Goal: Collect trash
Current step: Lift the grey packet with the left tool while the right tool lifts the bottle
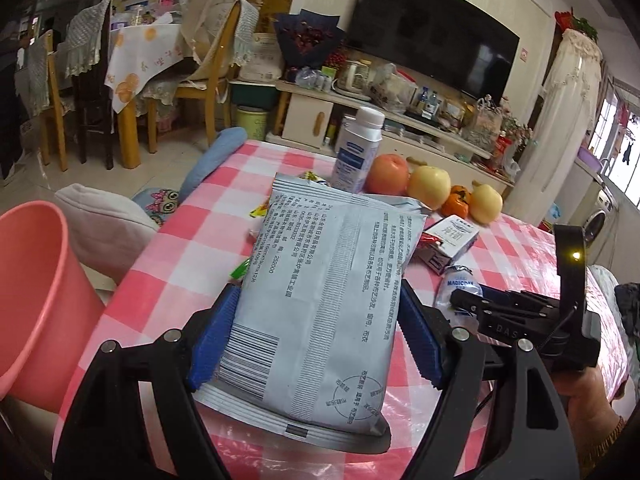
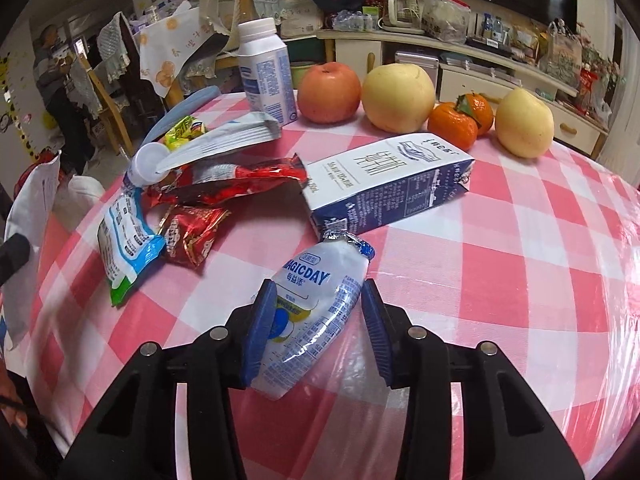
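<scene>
Trash on the checked worktop, one piece in each tool

Trash lies spread over the pink-and-white checked worktop (image 2: 520,280). A pink bin (image 1: 36,300) stands off the worktop's left edge. The left gripper (image 1: 316,340) tilts downward, its jaws clamped on the sides of a large grey packet (image 1: 320,300) lifted above the cloth. The right gripper (image 2: 316,332) points steeply down, held by a hand (image 1: 588,412) at its rear. Its jaws bracket a small white Magicday bottle (image 2: 312,312) lying on the cloth; the left pad touches it, the right pad stands just clear. Beyond sit a milk carton (image 2: 384,184), red wrappers (image 2: 224,184) and fruit (image 2: 328,92).
</scene>
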